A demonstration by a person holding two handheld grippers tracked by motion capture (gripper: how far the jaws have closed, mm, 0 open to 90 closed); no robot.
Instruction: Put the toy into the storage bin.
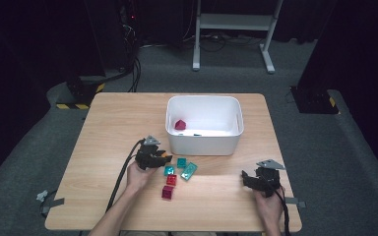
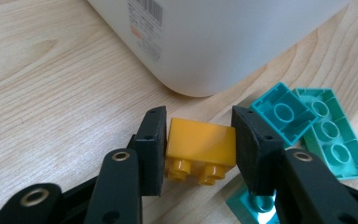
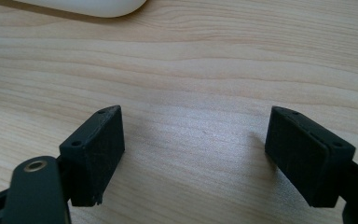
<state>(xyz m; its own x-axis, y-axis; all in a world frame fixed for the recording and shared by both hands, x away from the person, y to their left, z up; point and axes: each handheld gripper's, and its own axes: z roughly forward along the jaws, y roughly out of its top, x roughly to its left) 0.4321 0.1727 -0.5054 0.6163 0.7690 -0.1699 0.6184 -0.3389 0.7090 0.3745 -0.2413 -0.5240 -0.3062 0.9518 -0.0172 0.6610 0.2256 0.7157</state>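
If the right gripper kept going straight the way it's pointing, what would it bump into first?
Probably nothing soon. The right gripper has its jaws open over bare table. Straight ahead the wood looks free; only the corner of the white bin sits far off to the side, though depth is hard to judge.

Premises: a lab or recording studio. A lone wooden table (image 1: 128,113) stands on grey carpet (image 1: 325,162), enclosed by black curtains (image 1: 29,49). Cables (image 1: 135,69) run along the floor to equipment at the rear. Hazard-striped stand bases (image 1: 81,105) flank the table; a white metal frame (image 1: 236,22) stands behind it.
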